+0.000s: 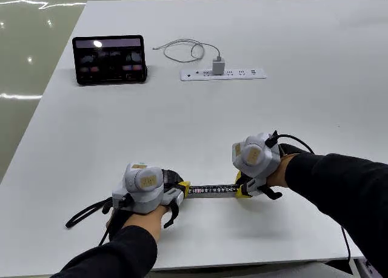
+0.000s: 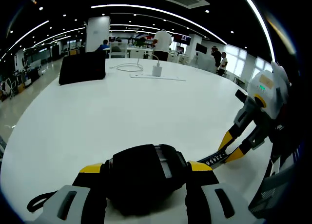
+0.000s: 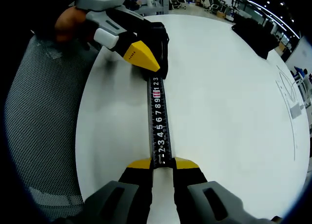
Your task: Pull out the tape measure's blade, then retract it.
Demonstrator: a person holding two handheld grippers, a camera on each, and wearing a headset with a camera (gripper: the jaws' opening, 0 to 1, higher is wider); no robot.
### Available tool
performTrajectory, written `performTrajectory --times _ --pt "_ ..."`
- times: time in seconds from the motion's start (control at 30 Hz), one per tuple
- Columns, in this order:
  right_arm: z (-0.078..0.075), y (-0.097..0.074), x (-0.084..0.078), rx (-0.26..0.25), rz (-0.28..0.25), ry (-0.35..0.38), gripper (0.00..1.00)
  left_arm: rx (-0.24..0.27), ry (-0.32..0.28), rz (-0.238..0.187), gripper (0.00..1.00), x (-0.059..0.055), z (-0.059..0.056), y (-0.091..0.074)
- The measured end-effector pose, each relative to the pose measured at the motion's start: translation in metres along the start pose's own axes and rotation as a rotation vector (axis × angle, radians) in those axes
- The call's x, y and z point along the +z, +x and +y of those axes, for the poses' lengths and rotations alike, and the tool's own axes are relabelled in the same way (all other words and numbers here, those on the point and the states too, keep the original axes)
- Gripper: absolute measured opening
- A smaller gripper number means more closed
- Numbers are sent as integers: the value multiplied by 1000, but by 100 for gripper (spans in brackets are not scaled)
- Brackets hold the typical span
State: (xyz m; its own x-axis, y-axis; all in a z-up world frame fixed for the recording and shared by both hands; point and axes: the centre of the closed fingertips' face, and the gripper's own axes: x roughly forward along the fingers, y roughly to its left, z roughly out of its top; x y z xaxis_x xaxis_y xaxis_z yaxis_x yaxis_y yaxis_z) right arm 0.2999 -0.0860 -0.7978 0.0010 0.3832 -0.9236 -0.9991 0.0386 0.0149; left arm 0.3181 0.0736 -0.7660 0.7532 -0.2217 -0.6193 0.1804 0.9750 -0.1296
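Black, rounded tape measure case (image 2: 144,185) sits clamped in my left gripper (image 2: 146,168) on the smooth white table (image 1: 200,120); my right gripper (image 3: 163,163) pinches the flat, numbered blade (image 3: 157,116) at its tip, partway extended.

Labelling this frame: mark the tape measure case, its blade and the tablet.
tape measure case (image 2: 144,177), left gripper view, black front of the body.
blade (image 3: 158,119), right gripper view, numbered face mid-length.
tablet (image 1: 109,60), head view, screen centre.
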Motion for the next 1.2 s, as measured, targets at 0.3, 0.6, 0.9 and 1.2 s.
performTrajectory --times 0.3,0.6,0.9,1.2 --pt "0 3 5 2 -3 -3 11 0 0 1 62 0 0 0" --pt "1 6 12 3 -19 -6 11 0 -2 0 62 0 0 0" --pt "2 9 18 4 -34 3 11 -1 -2 1 62 0 0 0" --pt "3 12 25 4 -43 5 11 0 -2 1 62 0 0 0"
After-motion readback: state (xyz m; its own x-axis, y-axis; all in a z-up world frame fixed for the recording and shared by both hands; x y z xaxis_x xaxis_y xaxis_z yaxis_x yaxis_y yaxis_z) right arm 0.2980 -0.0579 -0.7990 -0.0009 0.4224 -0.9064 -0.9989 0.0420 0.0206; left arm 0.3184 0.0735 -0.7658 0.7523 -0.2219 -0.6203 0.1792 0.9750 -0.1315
